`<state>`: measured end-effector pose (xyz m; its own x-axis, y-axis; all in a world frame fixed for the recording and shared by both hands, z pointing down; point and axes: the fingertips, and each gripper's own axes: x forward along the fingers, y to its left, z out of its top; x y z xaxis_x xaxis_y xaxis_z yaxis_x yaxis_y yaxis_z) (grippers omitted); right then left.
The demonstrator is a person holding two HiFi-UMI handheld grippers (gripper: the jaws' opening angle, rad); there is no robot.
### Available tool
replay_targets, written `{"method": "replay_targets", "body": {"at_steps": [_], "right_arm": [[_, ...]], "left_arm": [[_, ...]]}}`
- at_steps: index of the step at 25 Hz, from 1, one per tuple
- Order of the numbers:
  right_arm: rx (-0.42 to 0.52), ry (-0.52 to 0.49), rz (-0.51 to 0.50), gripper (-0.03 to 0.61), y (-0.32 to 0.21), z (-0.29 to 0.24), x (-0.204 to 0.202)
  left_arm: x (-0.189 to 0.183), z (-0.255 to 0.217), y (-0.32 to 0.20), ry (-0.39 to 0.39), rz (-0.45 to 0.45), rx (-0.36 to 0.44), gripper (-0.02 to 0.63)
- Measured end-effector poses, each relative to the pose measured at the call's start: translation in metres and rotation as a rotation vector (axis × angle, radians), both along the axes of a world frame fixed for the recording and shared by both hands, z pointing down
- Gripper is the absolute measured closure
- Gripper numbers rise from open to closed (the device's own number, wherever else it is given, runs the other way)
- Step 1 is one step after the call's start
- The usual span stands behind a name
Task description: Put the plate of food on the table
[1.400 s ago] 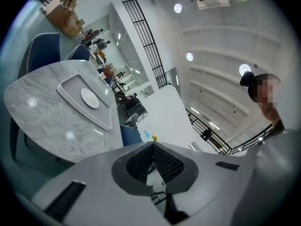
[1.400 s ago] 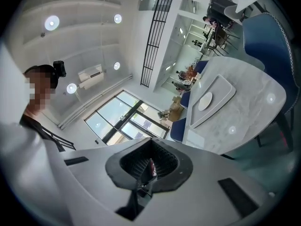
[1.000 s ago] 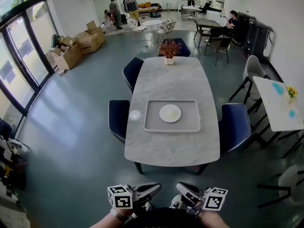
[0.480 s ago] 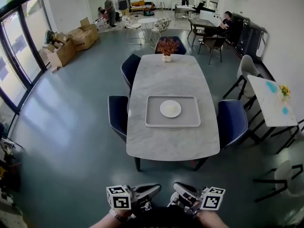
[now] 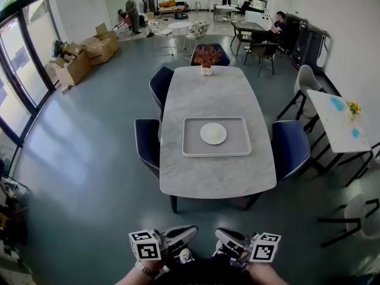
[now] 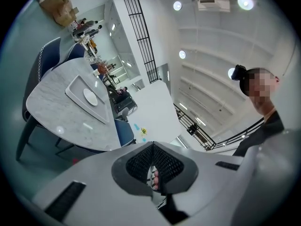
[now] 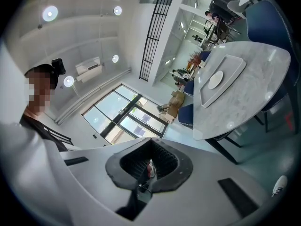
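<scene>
A white round plate point(image 5: 213, 133) lies in a grey tray point(image 5: 189, 150) on the marble table point(image 5: 208, 88), well ahead of me in the head view. Both grippers are held low and close to my body, far short of the table. My left gripper point(image 5: 191, 231) is shut with nothing between its jaws, and my right gripper point(image 5: 220, 234) is shut and empty as well. The left gripper view shows the plate point(image 6: 90, 97) and tray point(image 6: 75, 86) far off above the closed left gripper point(image 6: 153, 145). The right gripper view shows the plate point(image 7: 215, 79) beyond the closed right gripper point(image 7: 150, 141).
Dark blue chairs point(image 5: 146, 144) point(image 5: 290, 148) flank the table, and a potted plant point(image 5: 206, 57) stands at its far end. A white side table point(image 5: 341, 120) is at the right. Cardboard boxes point(image 5: 77, 67) and several people are at the back of the room.
The table with the tray has shifted slightly in the head view as I move. Both grippers stay shut and low in front of me.
</scene>
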<state>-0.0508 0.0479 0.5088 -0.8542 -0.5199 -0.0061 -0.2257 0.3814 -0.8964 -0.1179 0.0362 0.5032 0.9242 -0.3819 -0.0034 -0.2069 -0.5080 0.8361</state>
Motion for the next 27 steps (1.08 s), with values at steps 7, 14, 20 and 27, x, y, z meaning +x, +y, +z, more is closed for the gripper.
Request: {"method": "replay_targets", "body": {"at_steps": [7, 14, 20, 27], "right_arm": [[-0.003, 0.002, 0.013, 0.568, 0.003, 0.002, -0.001], [0.003, 0.000, 0.019, 0.568, 0.002, -0.001, 0.002], [0.002, -0.001, 0.019, 0.568, 0.002, -0.002, 0.003], [0.003, 0.000, 0.024, 0.568, 0.000, 0.001, 0.011]], "left_arm": [[-0.001, 0.002, 0.004, 0.000, 0.018, -0.015, 0.606], [0.003, -0.002, 0.002, 0.030, 0.018, -0.034, 0.606], [0.007, -0.002, 0.002, 0.030, 0.024, -0.044, 0.606], [0.009, 0.003, -0.002, 0.016, 0.001, -0.056, 0.606]]}}
